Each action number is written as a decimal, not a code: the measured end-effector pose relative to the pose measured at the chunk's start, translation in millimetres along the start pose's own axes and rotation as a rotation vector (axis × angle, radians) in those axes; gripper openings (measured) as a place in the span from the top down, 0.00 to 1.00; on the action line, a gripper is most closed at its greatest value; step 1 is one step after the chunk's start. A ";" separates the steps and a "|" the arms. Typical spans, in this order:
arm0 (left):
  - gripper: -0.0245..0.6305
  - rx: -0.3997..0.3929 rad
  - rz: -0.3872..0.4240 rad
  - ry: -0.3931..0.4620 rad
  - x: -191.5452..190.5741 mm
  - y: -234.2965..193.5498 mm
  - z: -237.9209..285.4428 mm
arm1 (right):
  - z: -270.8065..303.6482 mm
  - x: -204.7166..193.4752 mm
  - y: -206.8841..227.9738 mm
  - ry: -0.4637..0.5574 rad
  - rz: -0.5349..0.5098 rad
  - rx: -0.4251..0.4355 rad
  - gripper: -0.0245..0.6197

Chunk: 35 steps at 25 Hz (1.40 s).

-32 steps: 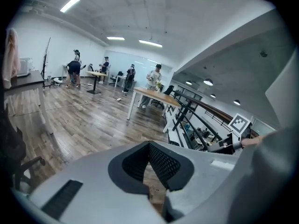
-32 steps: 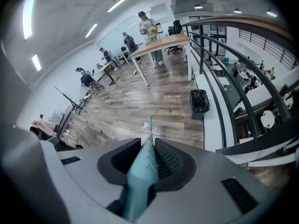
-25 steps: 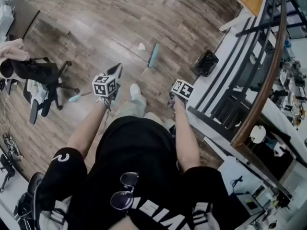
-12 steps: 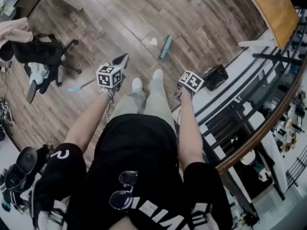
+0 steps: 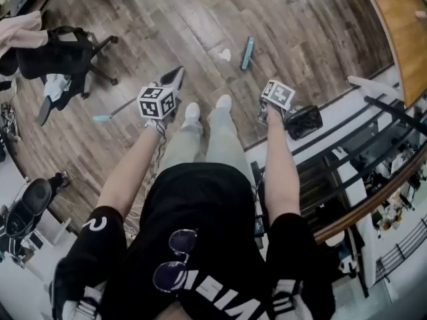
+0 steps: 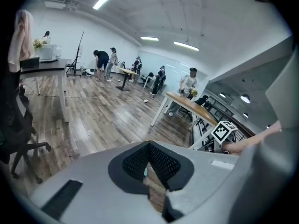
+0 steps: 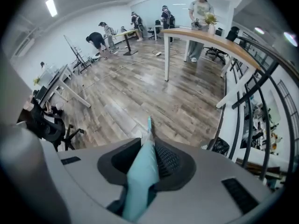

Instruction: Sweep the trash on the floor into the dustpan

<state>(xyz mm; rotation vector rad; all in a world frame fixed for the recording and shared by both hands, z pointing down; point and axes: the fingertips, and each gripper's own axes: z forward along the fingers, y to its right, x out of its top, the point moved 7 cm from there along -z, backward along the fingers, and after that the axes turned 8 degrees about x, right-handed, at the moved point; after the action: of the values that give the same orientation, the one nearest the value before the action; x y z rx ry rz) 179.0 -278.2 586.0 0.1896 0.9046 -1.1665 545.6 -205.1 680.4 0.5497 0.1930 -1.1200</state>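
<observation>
Right gripper view: the right gripper [image 7: 150,149] clenches the teal broom [image 7: 140,181]; the left gripper [image 6: 149,158] grips the dustpan [image 5: 175,80] handle.

A black office chair [image 5: 53,57] stands at left, a black basket [image 5: 303,121] and wooden tabletop [image 5: 400,25] at right.
</observation>
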 end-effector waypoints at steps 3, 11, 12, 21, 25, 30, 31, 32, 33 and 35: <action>0.96 0.031 -0.040 -0.003 -1.3 -12.6 4.2 | 27.6 17.1 -19.3 -0.031 -0.096 0.040 0.83; 0.96 0.112 -0.122 -0.013 -20.3 -60.1 -10.2 | 44.8 -15.7 -53.4 -0.272 -0.266 -0.121 0.83; 0.97 0.116 -0.127 -0.012 -22.4 -64.5 -12.4 | 48.3 -21.9 -60.7 -0.277 -0.273 -0.101 0.83; 0.96 0.094 -0.129 -0.013 -51.2 -97.9 -43.6 | 46.1 -93.5 -96.4 -0.366 -0.395 -0.111 0.83; 0.97 0.077 -0.123 -0.022 -67.4 -114.0 -63.3 | 40.2 -125.6 -119.1 -0.356 -0.350 -0.065 0.83; 0.97 0.036 -0.104 -0.040 -91.7 -133.0 -91.3 | 24.0 -168.3 -134.1 -0.364 -0.364 -0.109 0.83; 0.97 0.029 -0.098 -0.041 -96.8 -137.2 -96.4 | 21.4 -178.4 -138.5 -0.370 -0.360 -0.111 0.83; 0.97 0.024 -0.093 -0.043 -101.6 -141.6 -101.4 | 19.1 -188.2 -142.8 -0.377 -0.356 -0.113 0.83; 0.97 0.020 -0.088 -0.044 -106.1 -145.4 -106.0 | 17.1 -197.1 -147.0 -0.380 -0.354 -0.113 0.83; 0.97 0.014 -0.081 -0.046 -114.2 -149.4 -114.7 | 12.5 -211.9 -153.2 -0.380 -0.355 -0.107 0.83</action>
<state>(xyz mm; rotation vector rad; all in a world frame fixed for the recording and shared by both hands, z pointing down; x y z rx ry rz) -18.5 -195.3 637.9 0.1379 0.8704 -1.2472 315.2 -91.2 729.9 0.2015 0.0180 -1.5272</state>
